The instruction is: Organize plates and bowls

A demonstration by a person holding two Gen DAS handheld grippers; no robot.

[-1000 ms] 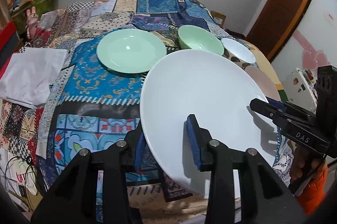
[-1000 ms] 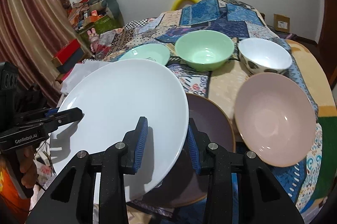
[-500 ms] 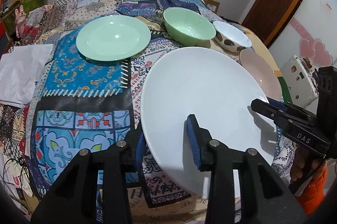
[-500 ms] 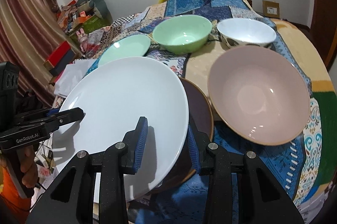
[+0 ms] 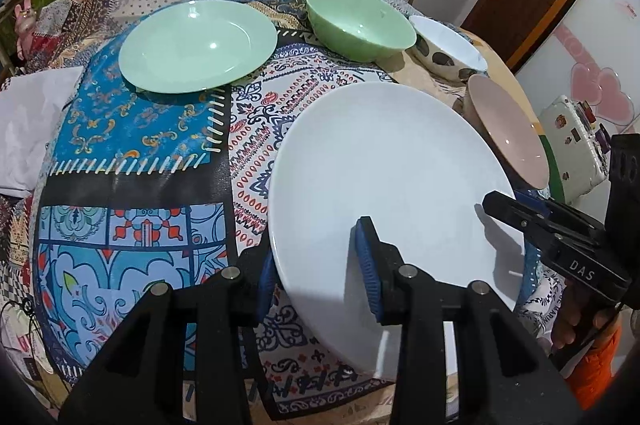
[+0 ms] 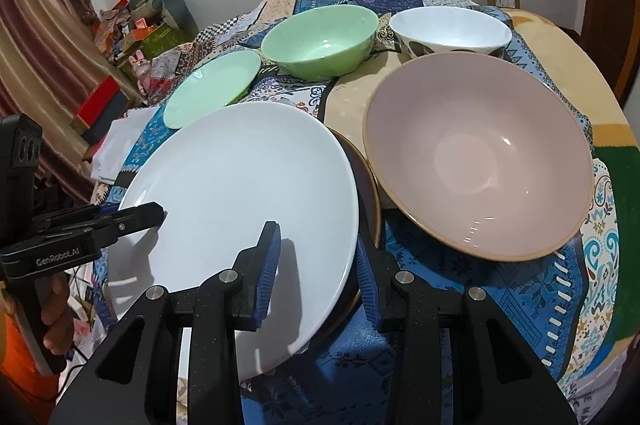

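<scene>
Over the patchwork cloth (image 5: 132, 129) that covers the table, I hold the white plate (image 5: 384, 169) from both sides — it is the widest thing here. My left gripper (image 5: 316, 265) is clamped on its near left rim, one blue pad on top and the other underneath. My right gripper (image 6: 316, 269) bites the opposite edge the same way, one pad on the white face and one below the rim. The plate is tilted, its far edge toward the other dishes.

Just under its right side a dark brown plate (image 6: 370, 193) shows as a thin crescent; whether the two touch I cannot tell. Beside that sits the pink bowl (image 6: 480, 153), tilted, its brown rim close to the white plate. Farther back on the left lies the green plate (image 5: 198, 45), flat on the cloth and well apart from my plate. To its right stands the green bowl (image 5: 360, 21), upright, and just beside it the spotted white bowl (image 5: 448, 45), the smallest dish.

A folded white cloth (image 5: 28, 121) lies past the table's left edge. A hand (image 5: 576, 325) in an orange sleeve grips the right handle at the frame's side.
</scene>
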